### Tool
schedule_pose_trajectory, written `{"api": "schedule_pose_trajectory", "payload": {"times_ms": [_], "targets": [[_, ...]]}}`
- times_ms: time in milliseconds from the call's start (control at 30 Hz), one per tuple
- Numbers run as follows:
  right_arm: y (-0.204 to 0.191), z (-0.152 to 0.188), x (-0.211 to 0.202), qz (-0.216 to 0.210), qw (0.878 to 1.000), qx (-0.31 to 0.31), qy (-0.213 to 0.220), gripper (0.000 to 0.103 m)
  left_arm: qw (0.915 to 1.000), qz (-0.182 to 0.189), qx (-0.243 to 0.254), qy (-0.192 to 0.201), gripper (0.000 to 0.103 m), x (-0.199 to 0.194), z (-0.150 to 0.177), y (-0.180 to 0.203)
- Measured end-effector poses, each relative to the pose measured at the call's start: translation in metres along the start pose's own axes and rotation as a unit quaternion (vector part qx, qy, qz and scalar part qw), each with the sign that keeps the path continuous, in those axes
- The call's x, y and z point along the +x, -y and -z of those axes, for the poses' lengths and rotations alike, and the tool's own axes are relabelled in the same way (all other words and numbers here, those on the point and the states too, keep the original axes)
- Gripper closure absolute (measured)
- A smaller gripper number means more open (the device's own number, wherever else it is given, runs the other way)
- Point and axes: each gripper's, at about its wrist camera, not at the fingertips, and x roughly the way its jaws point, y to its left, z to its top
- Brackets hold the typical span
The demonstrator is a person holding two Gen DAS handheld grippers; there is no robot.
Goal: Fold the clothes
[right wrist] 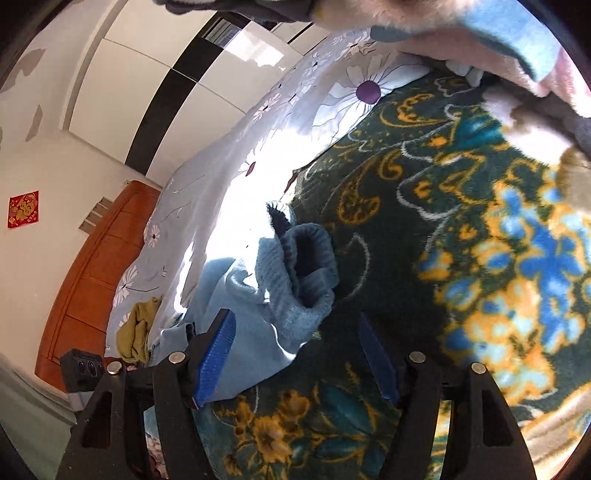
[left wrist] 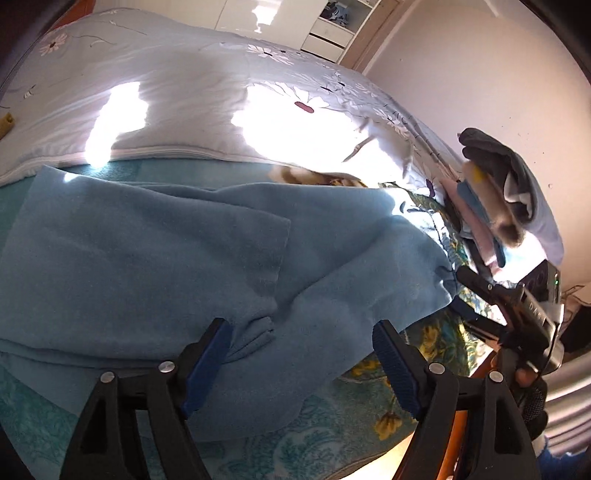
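Observation:
A light blue fleece sweater (left wrist: 155, 258) lies spread on the bed, one sleeve folded across its body. My left gripper (left wrist: 301, 365) is open just above the sweater's near edge, its blue pads apart with cloth between and below them. In the right wrist view the sweater's ribbed cuff (right wrist: 306, 266) lies on the dark floral blanket (right wrist: 424, 229). My right gripper (right wrist: 297, 360) is open, the cuff end of the sleeve just ahead of its left pad (right wrist: 216, 363). The right gripper also shows in the left wrist view (left wrist: 509, 306) at the sweater's right end.
A pale floral duvet (left wrist: 207, 92) is bunched behind the sweater. A stack of folded clothes (left wrist: 491, 206) sits at the right end of the bed and fills the top of the right wrist view (right wrist: 461, 33). A mustard garment (right wrist: 138, 332) lies far off. A wooden headboard (right wrist: 96, 273) stands beyond.

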Motion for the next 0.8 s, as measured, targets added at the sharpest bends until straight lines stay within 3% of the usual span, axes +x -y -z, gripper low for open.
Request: {"api": "schedule_pose_trajectory", "payload": {"times_ms": [167,300,367,433,467,600,800], "targets": [[-0.015,-0.004,0.017,-0.023,1.000,-0.002,0.003,0.033,0.9999,0.006,-0.011,-0.001,0.019,-0.001,0.002,-0.003],[-0.016,-0.011,0.019,-0.038,0.999,0.026,0.003,0.033,0.9982,0.047,-0.034,0.013,0.019,-0.014,0.006,-0.011],[-0.020,-0.014,0.019,-0.035,0.999,0.014,0.003,0.045,0.9946,0.076,-0.067,0.024,0.019,-0.025,0.009,-0.023],[-0.025,-0.017,0.020,-0.028,1.000,0.005,0.000,0.077,0.9908,0.089,-0.092,0.043,0.019,-0.040,0.011,-0.036],[-0.028,-0.019,0.020,-0.025,1.000,0.004,-0.003,0.080,0.9892,0.089,-0.102,0.056,0.019,-0.048,0.012,-0.043],[-0.056,-0.026,0.012,-0.016,0.999,-0.037,0.002,0.081,0.9817,0.088,-0.136,0.100,0.019,-0.083,0.022,-0.077],[-0.142,-0.025,0.020,-0.012,0.989,-0.147,0.003,0.081,0.9614,0.090,-0.197,0.170,0.019,-0.128,0.044,-0.138]]}}
